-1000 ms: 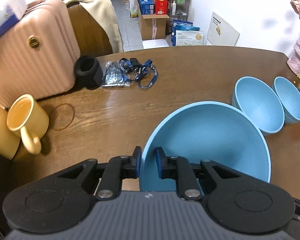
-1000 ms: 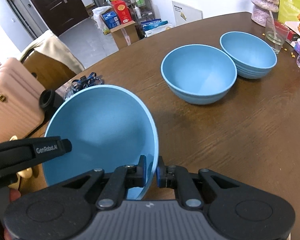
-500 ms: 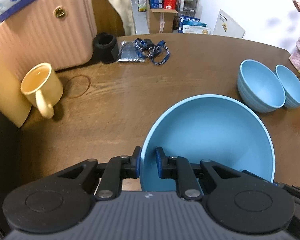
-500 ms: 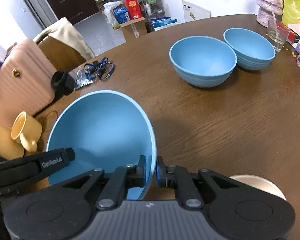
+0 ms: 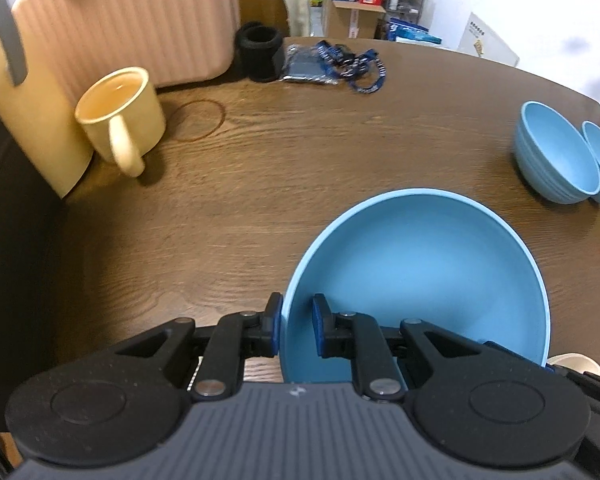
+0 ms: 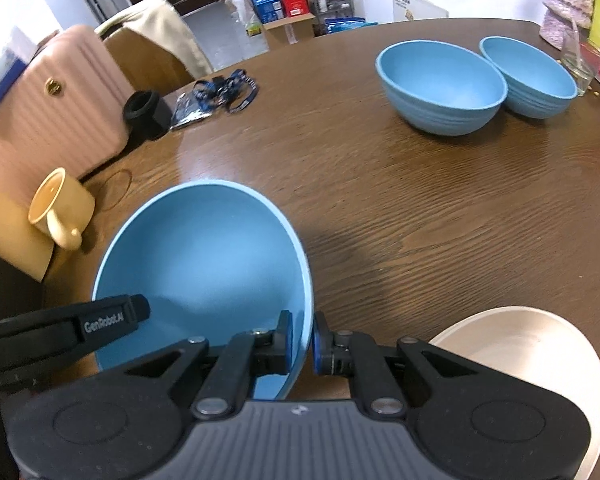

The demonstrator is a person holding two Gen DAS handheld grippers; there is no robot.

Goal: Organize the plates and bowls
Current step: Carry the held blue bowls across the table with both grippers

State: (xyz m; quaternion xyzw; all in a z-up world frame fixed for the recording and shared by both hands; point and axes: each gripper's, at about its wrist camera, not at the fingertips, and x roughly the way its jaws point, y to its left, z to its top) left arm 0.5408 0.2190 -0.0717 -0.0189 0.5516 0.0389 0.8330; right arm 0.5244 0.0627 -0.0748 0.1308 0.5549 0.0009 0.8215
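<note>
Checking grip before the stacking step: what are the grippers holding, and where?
Both hold the large blue bowl by its rim: left gripper and right gripper on opposite sides.

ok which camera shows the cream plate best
The right wrist view: the cream plate shows a broad stretch of rim and inner surface at lower right, partly hidden by the gripper body. The left wrist view catches only a sliver of it behind the held blue bowl.

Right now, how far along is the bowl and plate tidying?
Partly done at most: two blue bowls sit side by side at the table's far side. In hand: both tools, left and right, are shut on opposite rims of the large blue bowl. Left: placing it, and the cream plate lies apart at the near edge.
</note>
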